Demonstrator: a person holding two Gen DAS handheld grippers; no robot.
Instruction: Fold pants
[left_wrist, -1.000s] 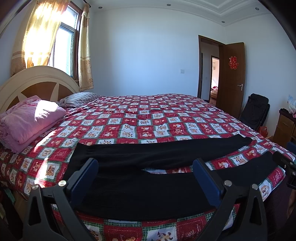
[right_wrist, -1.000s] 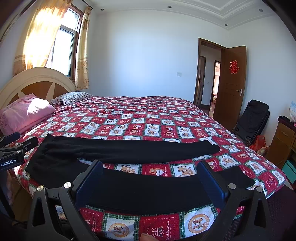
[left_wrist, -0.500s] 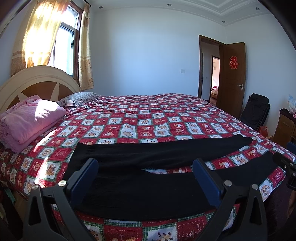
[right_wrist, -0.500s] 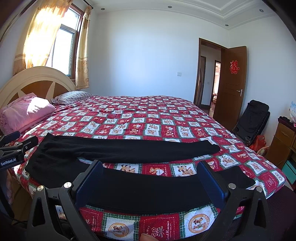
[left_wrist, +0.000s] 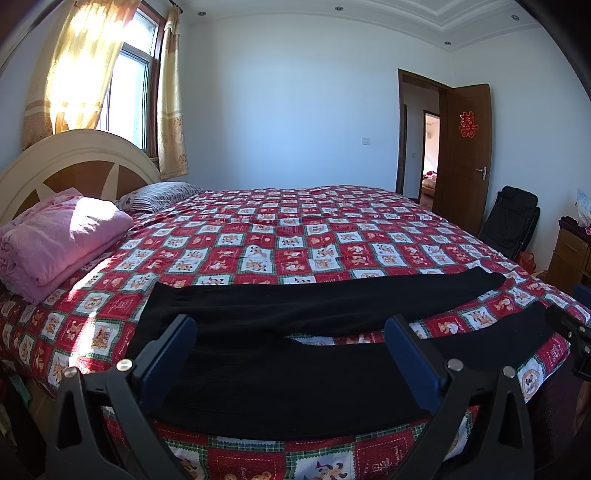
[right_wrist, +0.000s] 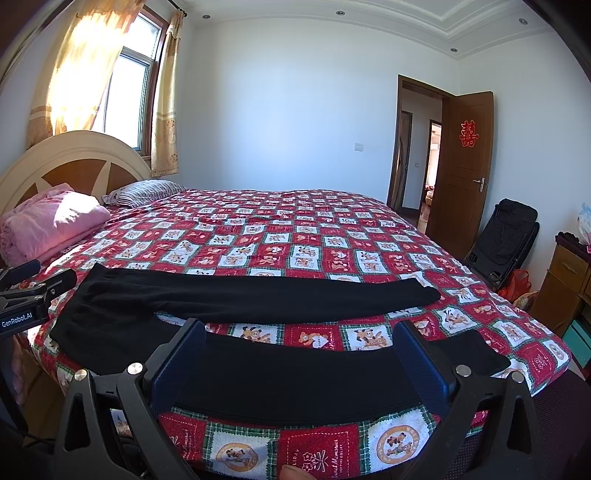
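Observation:
Black pants (left_wrist: 295, 376) (right_wrist: 280, 373) lie flat along the near edge of the bed, waist to the left, the two legs spread apart toward the right. My left gripper (left_wrist: 291, 328) hovers open over the waist and near leg, nothing between its blue fingers. My right gripper (right_wrist: 299, 332) is open too, held above the middle of the near leg. The far leg (right_wrist: 295, 295) stretches across the quilt behind. The tip of the other gripper shows at the left edge of the right wrist view and at the right edge of the left wrist view.
The bed has a red patchwork quilt (left_wrist: 295, 243) with a wooden headboard (left_wrist: 74, 166) at left. A folded pink blanket (left_wrist: 55, 240) and striped pillow (left_wrist: 159, 194) sit near the headboard. A black chair (right_wrist: 506, 236), a wooden cabinet (right_wrist: 569, 284) and an open door (right_wrist: 461, 162) stand at right.

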